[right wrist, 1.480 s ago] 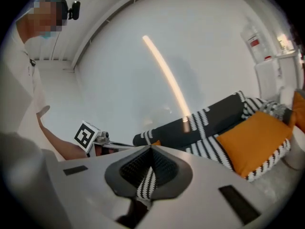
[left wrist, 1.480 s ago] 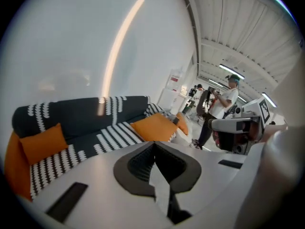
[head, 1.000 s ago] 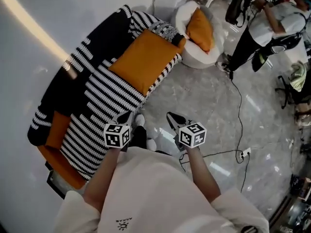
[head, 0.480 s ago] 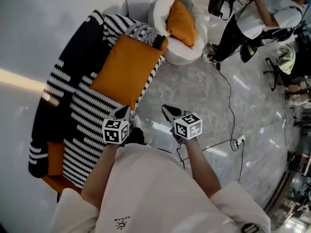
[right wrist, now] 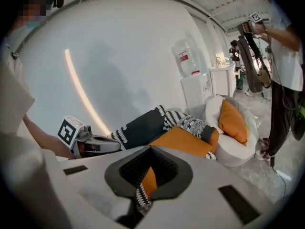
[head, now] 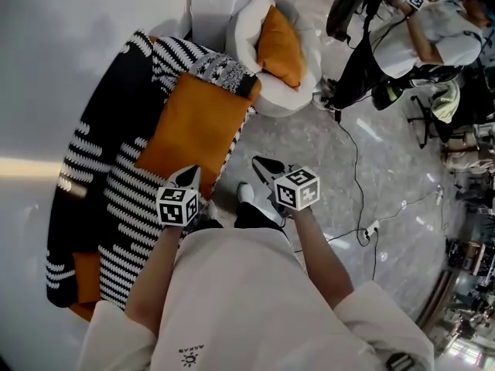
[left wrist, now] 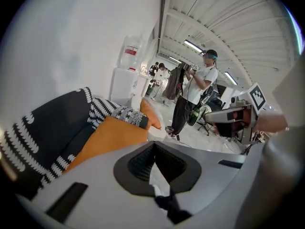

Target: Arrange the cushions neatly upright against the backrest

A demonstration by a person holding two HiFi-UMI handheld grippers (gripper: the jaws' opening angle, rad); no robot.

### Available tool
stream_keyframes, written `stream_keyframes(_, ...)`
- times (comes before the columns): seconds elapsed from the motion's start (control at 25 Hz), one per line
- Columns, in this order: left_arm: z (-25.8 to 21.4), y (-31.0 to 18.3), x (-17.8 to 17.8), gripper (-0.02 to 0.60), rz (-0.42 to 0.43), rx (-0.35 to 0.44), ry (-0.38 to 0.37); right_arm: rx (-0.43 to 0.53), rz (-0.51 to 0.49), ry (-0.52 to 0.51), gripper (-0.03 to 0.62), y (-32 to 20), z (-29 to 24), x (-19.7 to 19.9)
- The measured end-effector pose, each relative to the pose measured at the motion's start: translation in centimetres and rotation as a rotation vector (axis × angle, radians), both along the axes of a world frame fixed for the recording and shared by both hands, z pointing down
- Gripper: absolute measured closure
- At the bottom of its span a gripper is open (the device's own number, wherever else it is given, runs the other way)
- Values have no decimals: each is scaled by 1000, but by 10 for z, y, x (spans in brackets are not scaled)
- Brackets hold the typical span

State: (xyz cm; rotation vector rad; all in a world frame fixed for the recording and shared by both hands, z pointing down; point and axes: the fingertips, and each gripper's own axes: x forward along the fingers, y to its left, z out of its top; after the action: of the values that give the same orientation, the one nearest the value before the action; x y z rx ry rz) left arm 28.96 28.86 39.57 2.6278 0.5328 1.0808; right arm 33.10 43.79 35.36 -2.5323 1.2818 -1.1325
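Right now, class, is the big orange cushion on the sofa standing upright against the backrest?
No, the orange cushion lies flat on the sofa's striped seat, as the head view shows.

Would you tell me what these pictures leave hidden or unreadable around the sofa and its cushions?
- Orange piece at the near end of the sofa, head view: mostly under the striped cover, so I cannot tell whether it is a cushion or the seat.
- Patterned cushion, head view: its near side is hidden behind the large orange cushion.
- Water bottle label, right gripper view: too small to read.
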Motion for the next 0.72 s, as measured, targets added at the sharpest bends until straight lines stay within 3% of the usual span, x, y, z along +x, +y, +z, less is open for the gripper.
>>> stream_keyframes(0.24,26,-37,14,563,-158,6,-45,-89,-134,34,571,-6,22,78)
stream_keyframes(0.48,54,-66,10,563,-428,24,-126,-195,-437,73,571,-14,69,150)
stream_keyframes(0.6,60,-66,-5,563,-582,23,-195,-212,-569,14,571,-17,89,169)
stream_keyframes(0.72,69,-58,-12,563,-677,54,-254,-236,-656,-60,571,-14,121,188)
